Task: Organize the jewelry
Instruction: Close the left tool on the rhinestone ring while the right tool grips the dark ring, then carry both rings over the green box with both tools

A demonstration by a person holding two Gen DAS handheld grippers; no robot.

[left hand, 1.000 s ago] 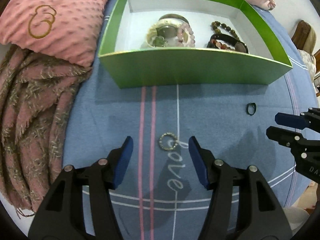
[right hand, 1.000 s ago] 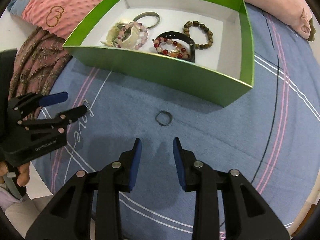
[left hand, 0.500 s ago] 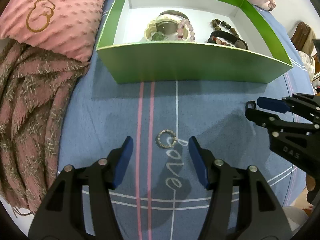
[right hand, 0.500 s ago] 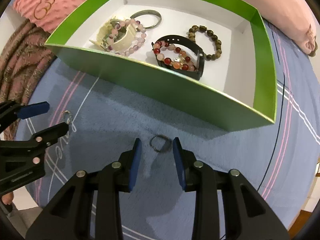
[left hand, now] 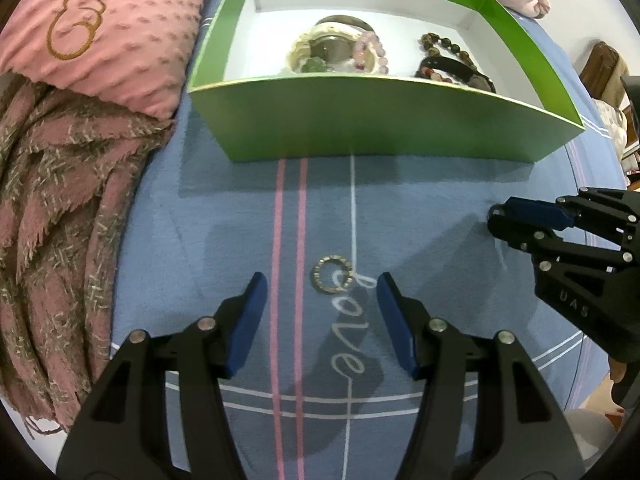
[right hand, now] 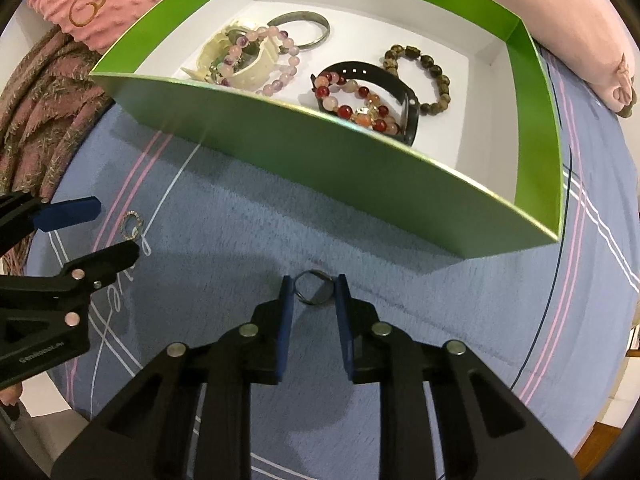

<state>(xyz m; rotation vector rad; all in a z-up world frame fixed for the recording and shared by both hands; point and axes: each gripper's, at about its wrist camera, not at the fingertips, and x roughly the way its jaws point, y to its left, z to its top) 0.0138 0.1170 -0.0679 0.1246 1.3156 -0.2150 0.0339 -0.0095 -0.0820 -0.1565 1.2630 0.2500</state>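
**Two rings on the blanket, one between closing jaws**

While the right gripper (right hand: 313, 292) pointed steeply down at the blue blanket (right hand: 400, 272), its jaws were closing with a dark ring (right hand: 313, 286) between the blue pads; whether the pads already pressed on it could not be told. The left gripper (left hand: 320, 300) stood about half open and held nothing, a beaded gold ring (left hand: 331, 274) lying on the blanket between its fingertips and clear of both. Just beyond sat the green box (right hand: 360, 168), holding a red bead bracelet (right hand: 352, 100), a brown bead bracelet (right hand: 424, 70), a black strap and a metal bangle (right hand: 304, 28).
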